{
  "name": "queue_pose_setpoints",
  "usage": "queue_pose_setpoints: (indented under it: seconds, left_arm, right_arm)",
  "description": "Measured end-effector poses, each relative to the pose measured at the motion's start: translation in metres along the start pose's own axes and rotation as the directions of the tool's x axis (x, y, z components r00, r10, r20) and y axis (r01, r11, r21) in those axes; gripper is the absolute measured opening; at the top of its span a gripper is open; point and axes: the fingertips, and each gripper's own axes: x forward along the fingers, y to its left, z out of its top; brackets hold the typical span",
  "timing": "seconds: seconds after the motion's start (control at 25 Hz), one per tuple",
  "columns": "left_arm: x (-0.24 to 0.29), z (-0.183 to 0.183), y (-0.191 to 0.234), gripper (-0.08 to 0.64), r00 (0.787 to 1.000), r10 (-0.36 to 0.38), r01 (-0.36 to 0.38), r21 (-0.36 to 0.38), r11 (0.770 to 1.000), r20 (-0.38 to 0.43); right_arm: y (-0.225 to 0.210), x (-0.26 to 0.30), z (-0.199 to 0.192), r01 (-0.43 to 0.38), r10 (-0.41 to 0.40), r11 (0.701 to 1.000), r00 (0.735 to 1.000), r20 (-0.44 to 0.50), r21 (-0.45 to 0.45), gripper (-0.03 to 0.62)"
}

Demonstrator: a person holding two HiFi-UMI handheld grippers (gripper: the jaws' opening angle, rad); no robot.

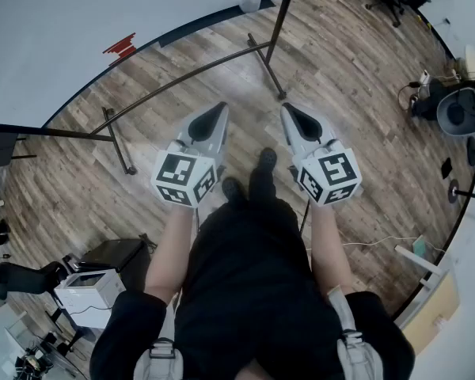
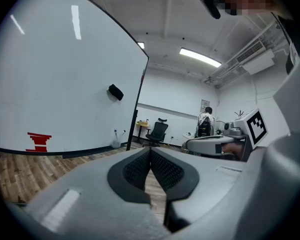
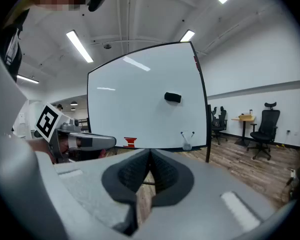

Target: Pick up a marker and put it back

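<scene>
Head view — left claw (image 1: 218,108), right claw (image 1: 288,110) closed, empty.

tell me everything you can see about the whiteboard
The whiteboard is a large white panel in a thin dark frame, upright on a black stand on the wood floor. Its glossy surface reflects the ceiling lights and is mostly clean. A black eraser sticks to it, a small red drawing sits low on it, and a clear cup with markers is at its bottom edge.
</scene>
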Motion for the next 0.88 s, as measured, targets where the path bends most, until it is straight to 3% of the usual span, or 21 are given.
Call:
queue_pose_setpoints:
  seconds: [0.44,0.68,0.88]
  left_arm:
    - [-0.005,0.001,-0.006,0.011,1.0,-0.013,0.013,0.001,1.0,-0.004]
    - [-0.006,-0.001,-0.003,0.011,1.0,-0.023,0.023,0.0,1.0,-0.004]
    - [0.001,0.001,-0.004,0.011,1.0,-0.03,0.03,0.005,1.0,-0.005]
  right_arm:
    - [0.009,-0.008,0.0,0.003,-0.003,1.0,1.0,-0.008,-0.01,0.002]
    - [0.013,-0.003,-0.003,-0.021,0.021,0.998,1.0,0.008,0.051,0.002]
    - [0.009,0.0,0.0,-0.019,0.018,0.999,1.0,0.017,0.049,0.002]
